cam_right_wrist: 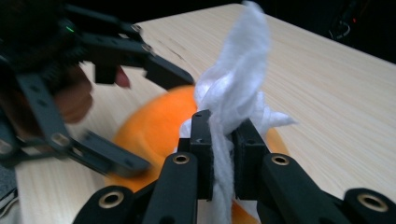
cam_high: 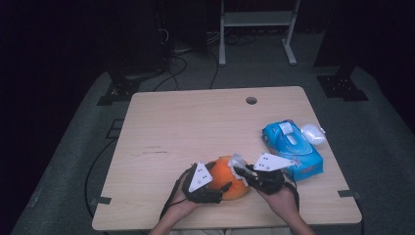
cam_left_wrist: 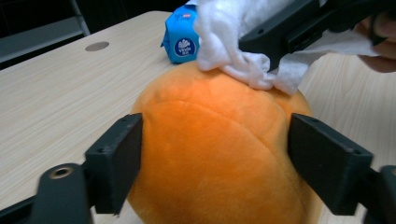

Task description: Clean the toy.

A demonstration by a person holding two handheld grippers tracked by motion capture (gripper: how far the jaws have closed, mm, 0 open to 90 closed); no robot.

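An orange plush ball (cam_high: pixel 226 178) rests near the table's front edge. My left gripper (cam_high: pixel 220 177) straddles it from the left, and in the left gripper view its two black pads (cam_left_wrist: pixel 116 158) press against the sides of the ball (cam_left_wrist: pixel 215 154). My right gripper (cam_high: pixel 241 171) comes in from the right, shut on a crumpled white tissue (cam_high: pixel 237 160). In the right gripper view the tissue (cam_right_wrist: pixel 243 70) stands up between the closed jaws of that gripper (cam_right_wrist: pixel 223 135), just over the ball (cam_right_wrist: pixel 154 121). The tissue (cam_left_wrist: pixel 233 60) lies on the top of the ball.
A blue tissue pack (cam_high: pixel 293 147) lies to the right of the ball, with a small white object (cam_high: pixel 313 133) at its far end. A cable hole (cam_high: pixel 251 100) sits near the table's (cam_high: pixel 195 122) back edge. A metal stand and cables are on the floor beyond.
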